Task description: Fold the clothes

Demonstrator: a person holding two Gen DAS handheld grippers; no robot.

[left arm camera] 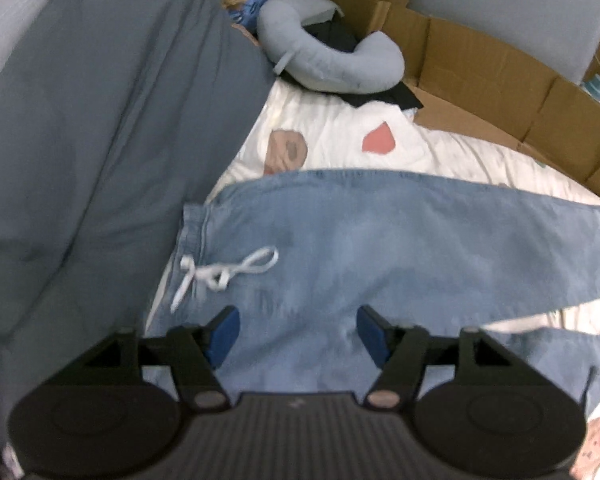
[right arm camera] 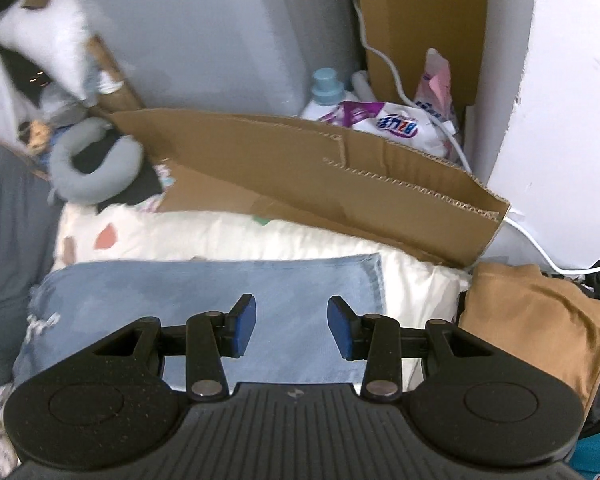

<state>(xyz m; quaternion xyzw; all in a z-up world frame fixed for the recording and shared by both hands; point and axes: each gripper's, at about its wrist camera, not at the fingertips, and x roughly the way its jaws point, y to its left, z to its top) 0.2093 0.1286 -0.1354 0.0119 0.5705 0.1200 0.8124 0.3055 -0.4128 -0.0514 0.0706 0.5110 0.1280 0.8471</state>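
Black claws (left arm camera: 298, 334) (right arm camera: 292, 328), blue pads (left arm camera: 224, 334)

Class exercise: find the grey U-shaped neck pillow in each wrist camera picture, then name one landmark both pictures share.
Left wrist view: the neck pillow lies at top centre, beyond the jeans.
Right wrist view: the same pillow sits at middle left, beside the cardboard.
Shared landmark: the coral patch on the white quilt.

my left gripper (left arm camera: 298, 334) is matt black plastic, ribbed at the base, with dull blue pads. under it the jeans (left arm camera: 380, 248) are soft pale washed denim with a white woven drawstring (left arm camera: 224, 272). at ten o'clock lies smooth grey cloth bedding (left arm camera: 100, 120); at two o'clock, rough brown corrugated cardboard (left arm camera: 488, 76).
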